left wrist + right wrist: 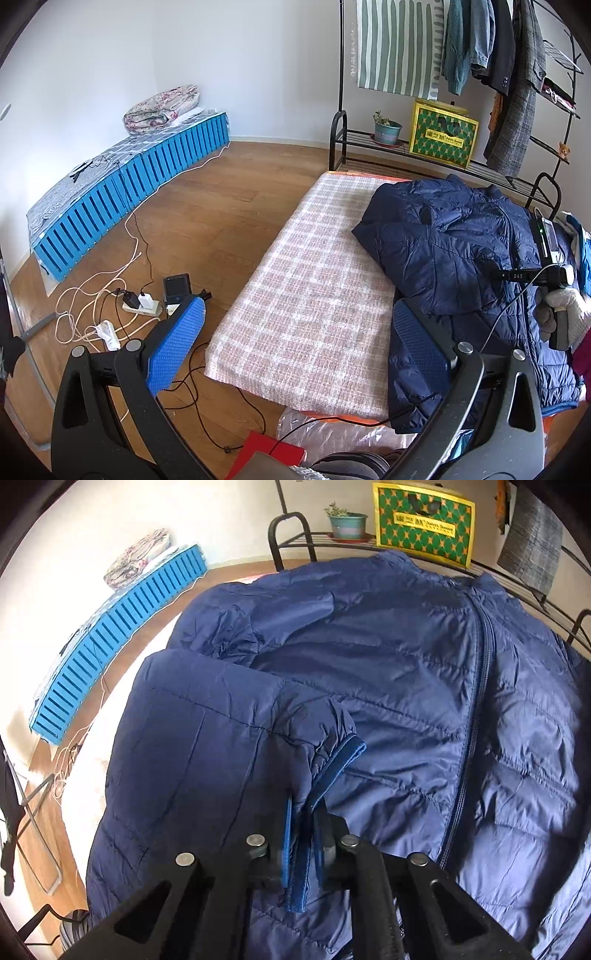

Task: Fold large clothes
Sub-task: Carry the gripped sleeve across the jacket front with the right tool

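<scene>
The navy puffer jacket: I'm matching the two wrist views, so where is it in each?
Left wrist: navy puffer jacket lies right of centre on the checked blanket.
Right wrist: it fills the centre, its cuff clamped in the right gripper.
Shared landmark: the yellow-green box.

free: we see the checked blanket (306, 273) bare left of the jacket (454, 258) | blocked far side: clothes rack (406, 147) with plant pot (387, 131) and yellow box (443, 134) | floor left: cables and power strip (142, 304)
</scene>
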